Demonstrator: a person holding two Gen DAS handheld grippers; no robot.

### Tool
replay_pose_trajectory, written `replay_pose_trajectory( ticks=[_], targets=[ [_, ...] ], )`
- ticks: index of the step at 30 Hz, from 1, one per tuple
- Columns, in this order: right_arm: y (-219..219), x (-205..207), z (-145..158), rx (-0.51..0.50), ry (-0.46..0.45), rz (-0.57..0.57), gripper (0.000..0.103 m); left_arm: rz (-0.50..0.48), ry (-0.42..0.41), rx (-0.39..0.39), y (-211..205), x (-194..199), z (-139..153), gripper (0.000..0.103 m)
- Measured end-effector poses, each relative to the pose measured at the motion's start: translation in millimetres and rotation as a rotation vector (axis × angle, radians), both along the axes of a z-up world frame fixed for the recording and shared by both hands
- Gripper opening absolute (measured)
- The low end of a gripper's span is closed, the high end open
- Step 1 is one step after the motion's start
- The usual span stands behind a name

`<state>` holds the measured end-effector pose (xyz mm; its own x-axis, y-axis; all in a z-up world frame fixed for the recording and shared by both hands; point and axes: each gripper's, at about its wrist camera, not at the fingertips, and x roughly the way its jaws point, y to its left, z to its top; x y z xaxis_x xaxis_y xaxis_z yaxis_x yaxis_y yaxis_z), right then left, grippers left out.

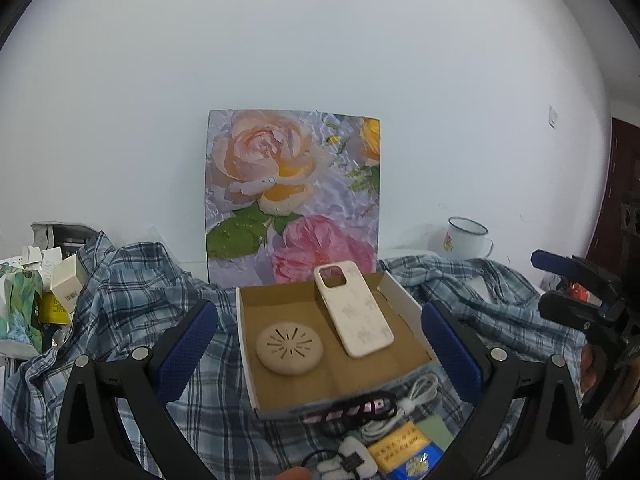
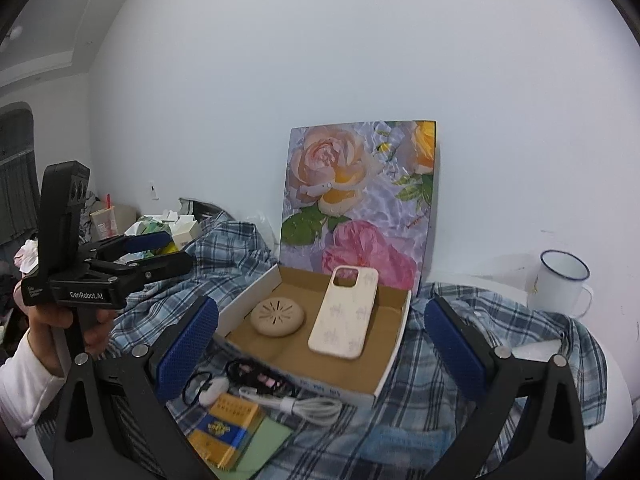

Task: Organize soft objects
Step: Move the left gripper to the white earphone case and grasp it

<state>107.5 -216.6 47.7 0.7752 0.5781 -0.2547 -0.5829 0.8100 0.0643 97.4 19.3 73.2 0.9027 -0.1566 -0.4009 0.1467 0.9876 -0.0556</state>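
An open cardboard box [image 1: 404, 300] [image 2: 392, 360] sits on a blue plaid shirt [image 1: 132, 292] [image 2: 460, 380]. Inside it lie a cream phone case [image 1: 352, 312] [image 2: 346, 314] and a round beige pad with slits [image 1: 289, 345] [image 2: 277, 317]. My left gripper [image 1: 320, 344] is open and empty, its fingers on either side of the box; it also shows in the right wrist view [image 2: 160, 252]. My right gripper [image 2: 320, 344] is open and empty above the box's front; it shows at the right edge of the left wrist view [image 1: 560, 280].
In front of the box lie a black-and-pink cable [image 1: 352, 406] [image 2: 256, 376], a white cable [image 1: 416, 394] [image 2: 304, 404], a yellow-blue packet [image 1: 404, 450] [image 2: 224, 424] and a green card [image 2: 264, 444]. A floral board [image 1: 292, 196] leans on the wall. A white enamel mug [image 1: 466, 238] [image 2: 560, 284] stands right; boxes clutter [image 1: 36, 292] the left.
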Motion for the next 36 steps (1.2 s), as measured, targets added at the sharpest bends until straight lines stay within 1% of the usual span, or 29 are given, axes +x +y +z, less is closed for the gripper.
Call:
replay_pose_trajectory(
  ticks=[4,8,13,18,20,23,27,31,32,34,36],
  targets=[
    [-7.6,-5.6,-12.9,-0.002,0.023,-0.003,0.103,-0.011,0.013,0.037,-1.4,-7.2,-8.8,0.103],
    [-9.0,-7.5,-24.7,-0.012,0.051,-0.012,0.103,-0.037,0.040,0.032,-0.1,-11.2,-19.2,0.103],
    [-3.3,-9.7,-36.0,-0.063,0.048,-0.020,0.103,-0.047,0.084,0.040,-1.1,-12.9,-36.6,0.103],
    [-1.0,-5.8,-46.4,-0.072,0.058,-0.017,0.103,-0.057,0.142,0.023,-2.0,-9.3,-57.0,0.103],
    [-0.2,-2.9,-51.5,-0.081,0.081,-0.018,0.103,-0.059,0.167,0.024,-2.6,-7.3,-65.1,0.103],
    [-1.5,-0.2,-54.7,-0.075,0.097,-0.013,0.103,-0.049,0.230,0.030,-2.6,-1.8,-77.5,0.103],
    [-3.4,-0.7,-56.7,-0.063,0.105,-0.013,0.103,-0.062,0.294,-0.006,2.0,2.9,-86.4,0.103],
    [-1.9,2.0,-58.2,-0.070,0.121,-0.013,0.103,-0.091,0.341,-0.040,5.1,4.2,-92.2,0.103],
    [-0.9,2.1,-58.7,-0.074,0.123,-0.013,0.103,-0.101,0.349,-0.043,4.3,4.2,-93.4,0.102],
    [1.4,3.1,-60.0,-0.085,0.128,-0.011,0.103,-0.128,0.370,-0.039,0.7,4.3,-96.2,0.091],
    [3.4,4.2,-61.3,-0.096,0.134,-0.011,0.103,-0.140,0.390,-0.021,-4.2,5.4,-99.6,0.088]
  ],
)
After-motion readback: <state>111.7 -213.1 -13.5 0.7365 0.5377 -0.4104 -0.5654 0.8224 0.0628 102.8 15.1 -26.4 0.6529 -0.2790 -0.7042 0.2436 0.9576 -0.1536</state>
